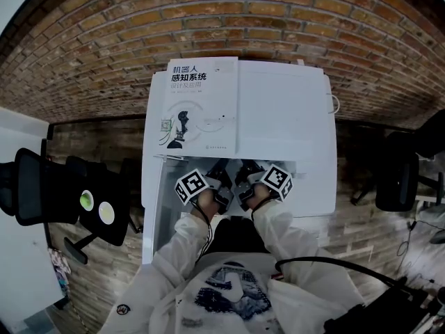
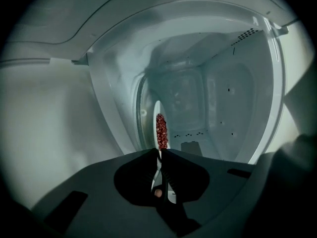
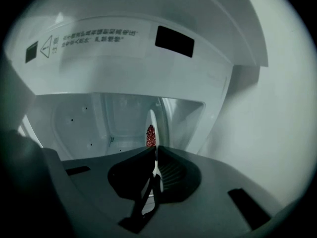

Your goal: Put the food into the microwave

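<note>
A white plate (image 2: 157,114) with red food (image 2: 161,131) on it shows edge-on in both gripper views, its far part reaching into the open microwave cavity (image 2: 218,98). My left gripper (image 2: 159,151) is shut on the plate's near rim. My right gripper (image 3: 154,149) is shut on the same plate (image 3: 152,120), with the red food (image 3: 150,135) just past its tips. In the head view both grippers, left (image 1: 221,176) and right (image 1: 245,176), sit side by side at the front of the white microwave (image 1: 278,117). Its top hides the plate there.
A book (image 1: 201,103) lies on the microwave's top. The microwave door (image 1: 147,207) stands open at the left. A black office chair (image 1: 69,193) is at the left, another chair (image 1: 396,179) at the right, a brick wall behind.
</note>
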`<state>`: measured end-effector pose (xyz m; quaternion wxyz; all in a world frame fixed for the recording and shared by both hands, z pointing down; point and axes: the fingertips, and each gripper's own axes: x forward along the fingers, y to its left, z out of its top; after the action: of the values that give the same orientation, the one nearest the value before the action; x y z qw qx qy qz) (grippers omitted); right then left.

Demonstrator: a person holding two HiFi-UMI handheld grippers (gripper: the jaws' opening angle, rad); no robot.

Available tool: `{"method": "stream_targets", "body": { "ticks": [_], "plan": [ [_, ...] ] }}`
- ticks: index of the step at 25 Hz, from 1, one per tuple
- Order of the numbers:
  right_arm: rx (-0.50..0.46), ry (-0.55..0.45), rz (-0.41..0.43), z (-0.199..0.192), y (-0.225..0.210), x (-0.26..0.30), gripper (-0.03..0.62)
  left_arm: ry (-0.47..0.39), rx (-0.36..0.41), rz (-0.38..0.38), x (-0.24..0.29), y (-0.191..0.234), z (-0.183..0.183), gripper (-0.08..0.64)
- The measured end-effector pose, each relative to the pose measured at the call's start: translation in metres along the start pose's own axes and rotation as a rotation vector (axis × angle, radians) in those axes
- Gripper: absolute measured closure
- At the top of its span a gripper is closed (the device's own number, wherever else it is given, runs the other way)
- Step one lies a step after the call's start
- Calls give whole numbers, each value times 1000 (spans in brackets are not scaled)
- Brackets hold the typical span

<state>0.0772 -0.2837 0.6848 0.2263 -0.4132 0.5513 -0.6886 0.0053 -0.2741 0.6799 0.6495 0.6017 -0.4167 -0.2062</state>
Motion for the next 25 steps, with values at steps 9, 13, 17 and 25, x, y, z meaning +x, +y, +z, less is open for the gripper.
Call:
{"method": "stream_targets", "body": {
  "ticks": [9,13,17,25],
  "plan": [
    [-50,0,13,1,7,1,565,-4,25,-7,2,-5,-1,528],
    [-64,4,0,1,6,0,558,7,54,-2,3,-7,-4,511],
    [-81,8,-6,1,9,-1,524,19,97,18,3,-10,-6,474],
    [-94,4,-29,1,7,-4,497,23,192,88,0,-10,-8,445]
  ]
}}
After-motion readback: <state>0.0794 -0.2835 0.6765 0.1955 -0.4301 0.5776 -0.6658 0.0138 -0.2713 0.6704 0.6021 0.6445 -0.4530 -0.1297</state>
